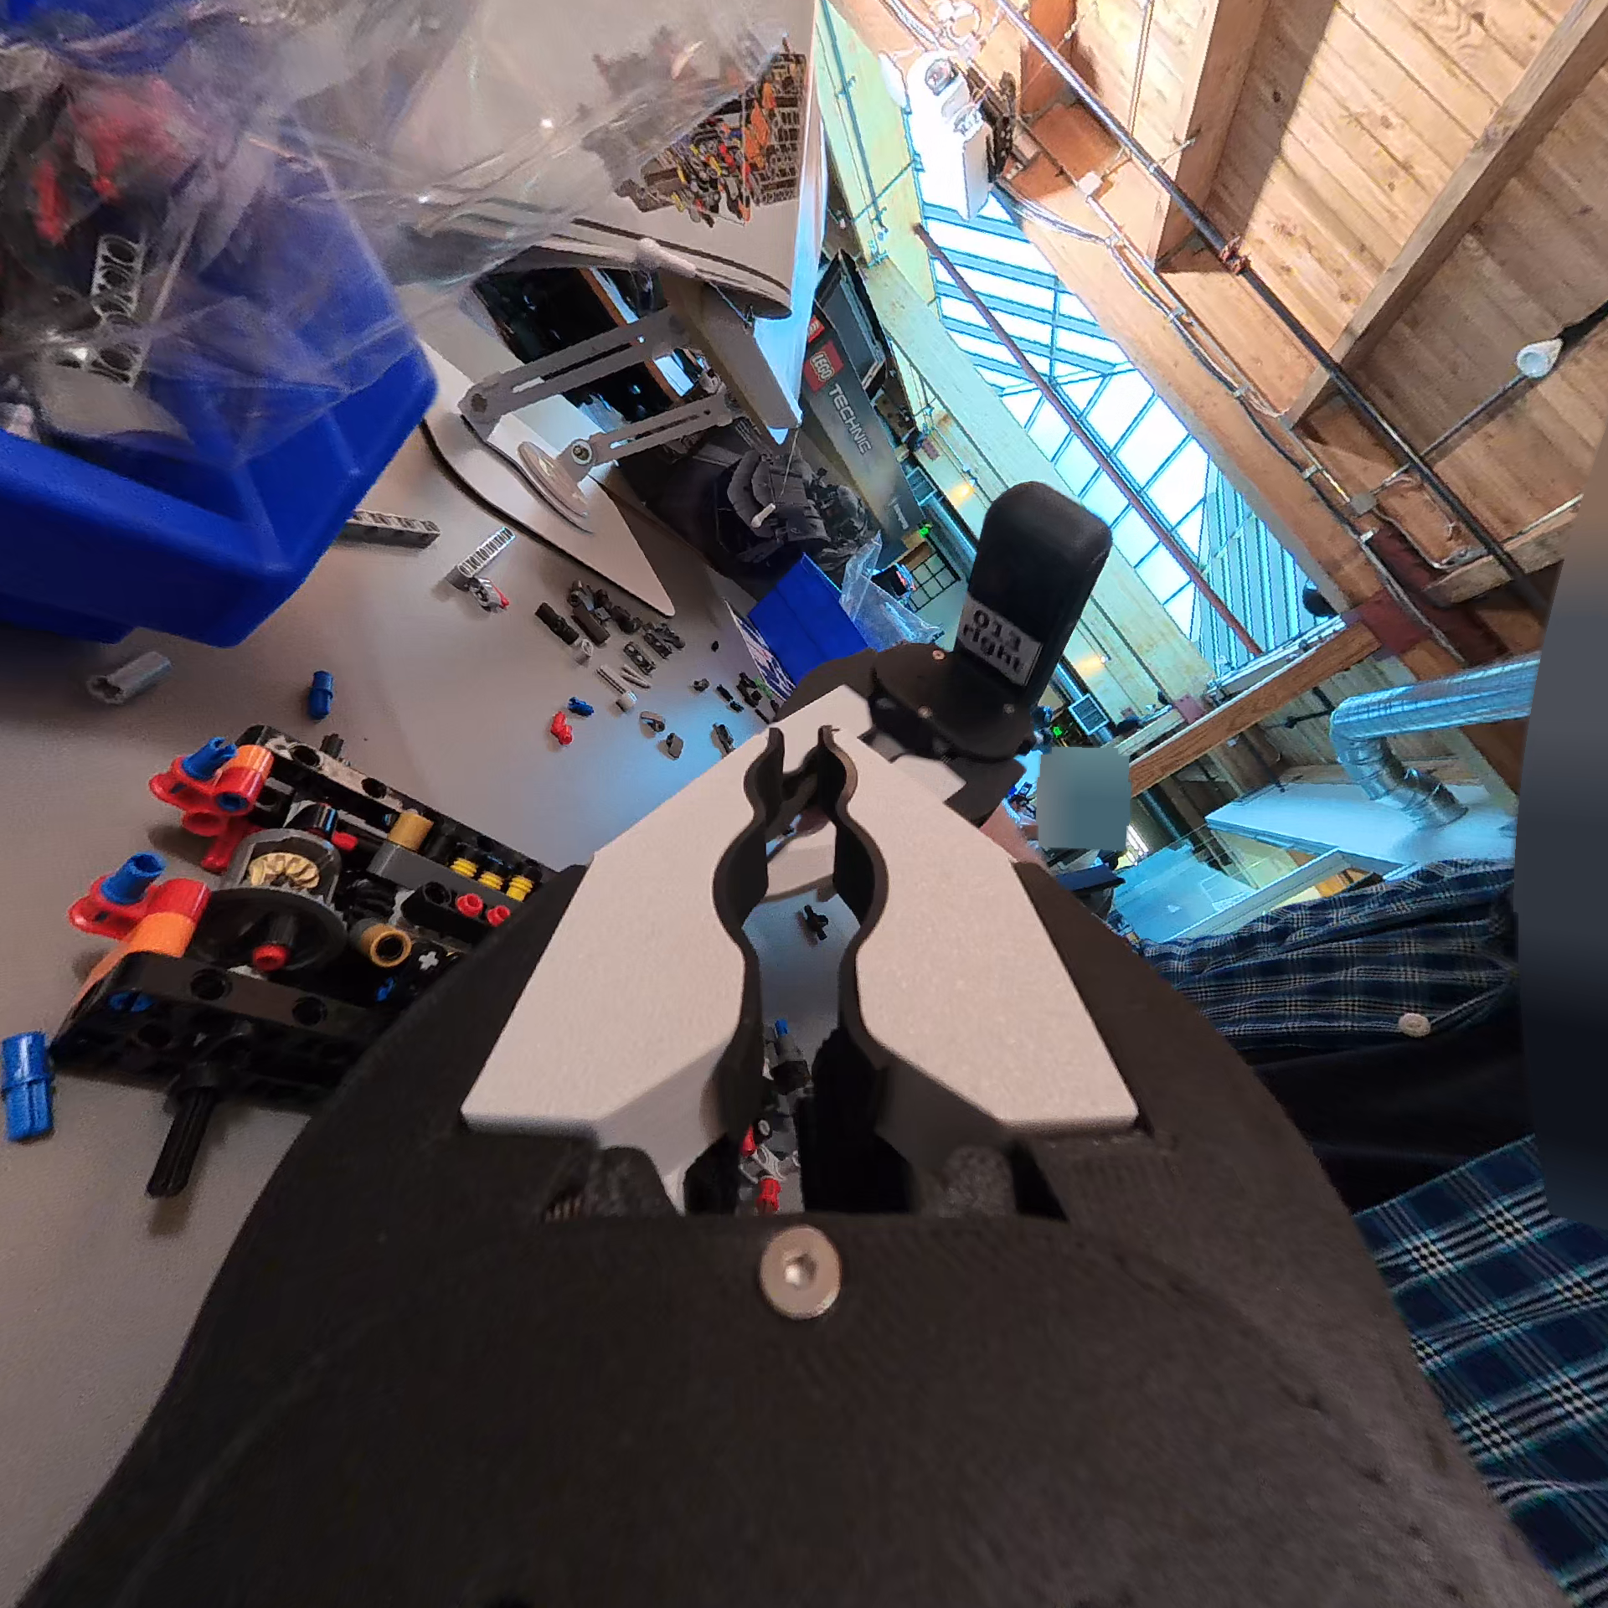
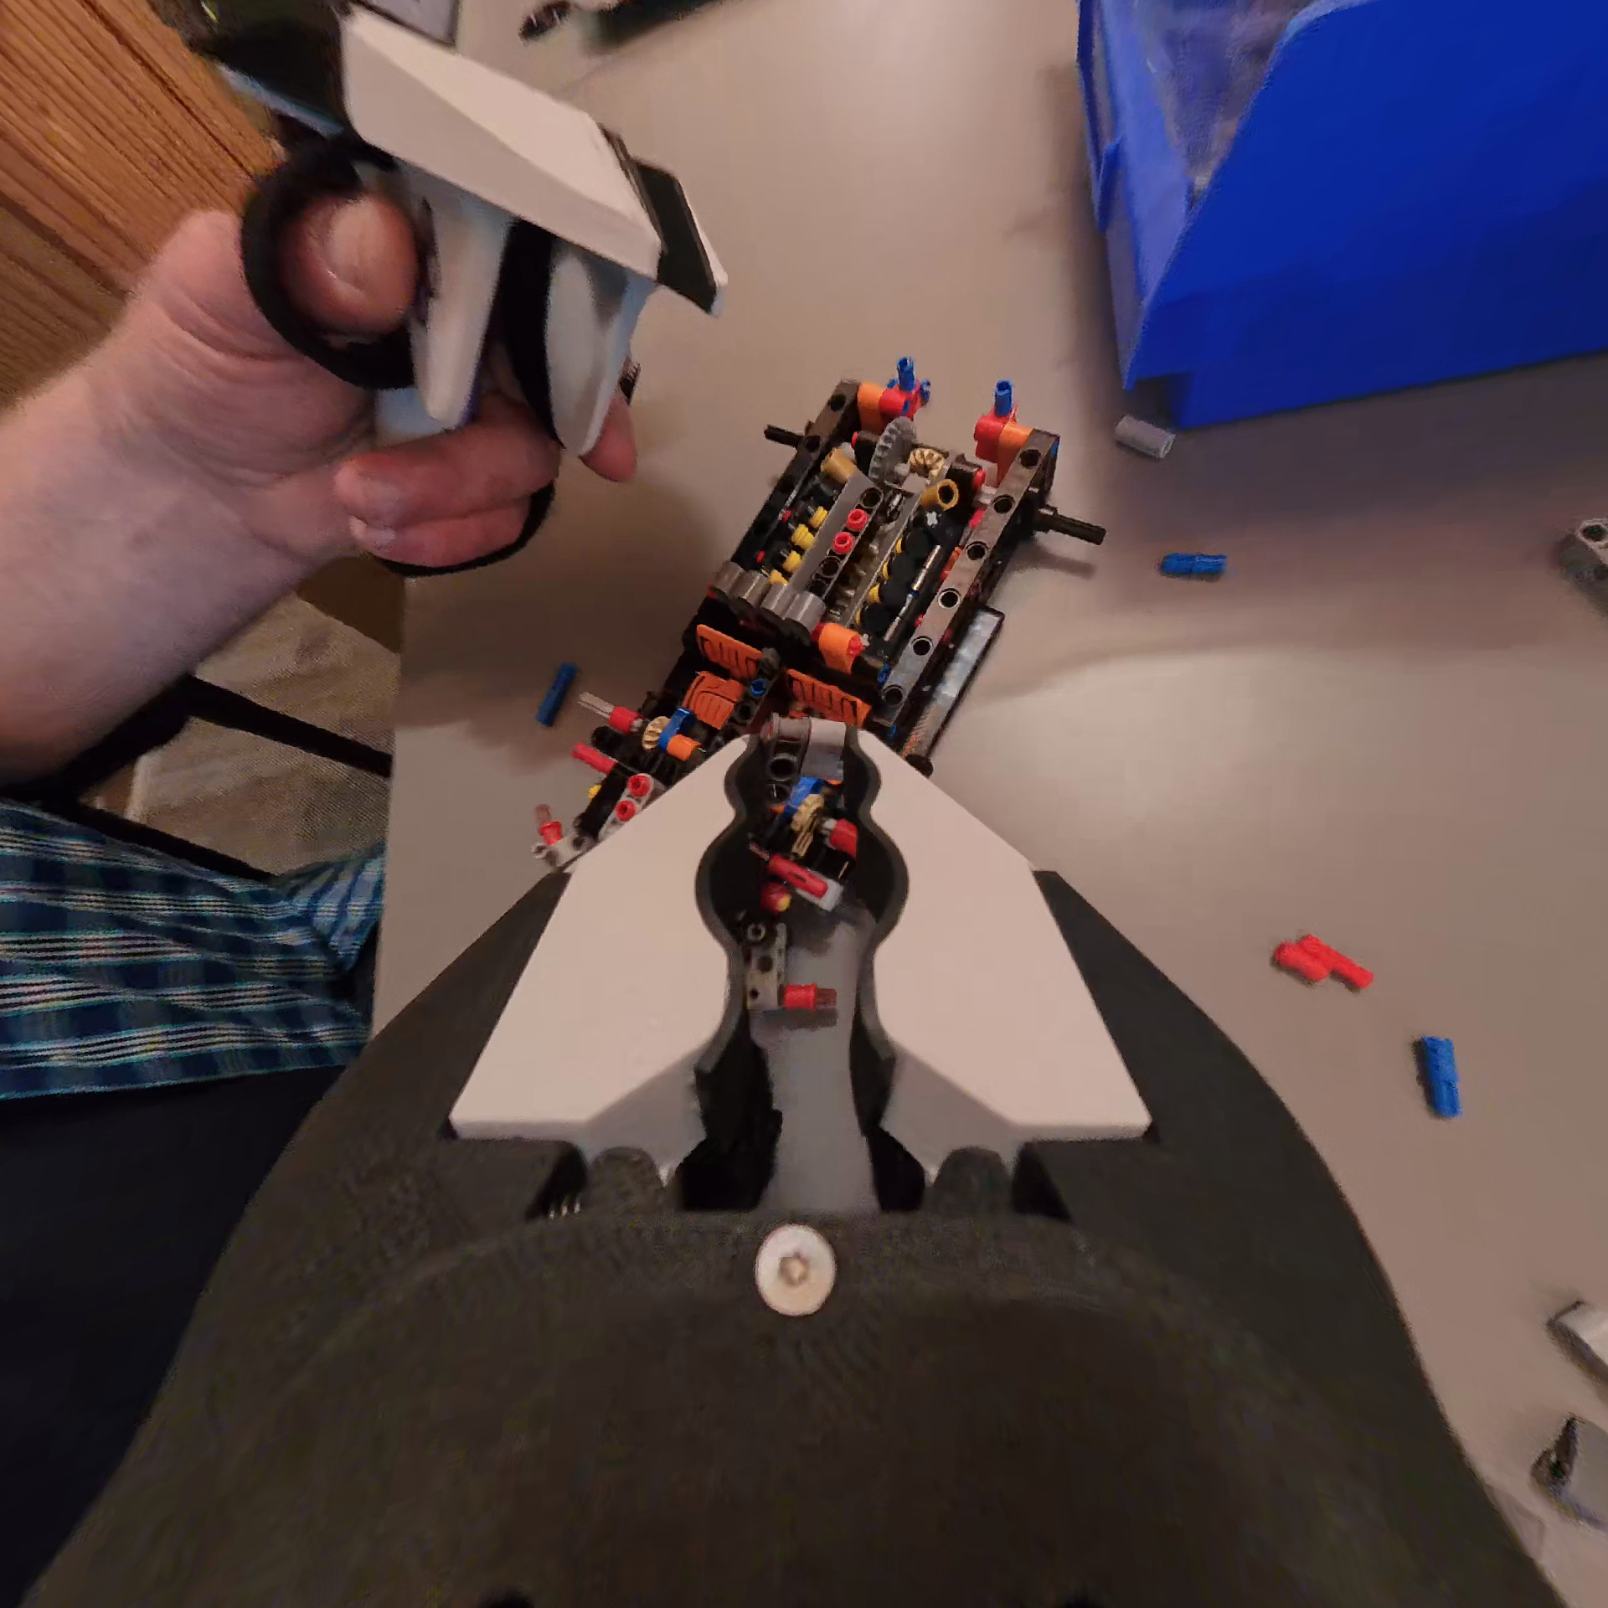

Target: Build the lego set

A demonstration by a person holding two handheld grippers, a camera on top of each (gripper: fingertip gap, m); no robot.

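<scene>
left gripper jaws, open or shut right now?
Shut. In the left wrist view, the left gripper has its fingertips nearly meeting, and nothing shows between them. Only the scalloped gap further back stays open.

Loose pins (image 2: 1321,961) dot the open table (image 2: 1131,827) between the chassis (image 2: 879,557) and blue bin (image 2: 1392,261).

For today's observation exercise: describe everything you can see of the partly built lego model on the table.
The lego model is a long, partly built chassis lying flat on the grey table. Black holed beams frame it; inside sit grey and tan gears, yellow and red pins, and orange parts. Red and orange connectors with blue pins stand at its far end, and black axles stick out sideways. It looks like hard plastic. The right gripper is at its near end; contact is unclear.
</scene>
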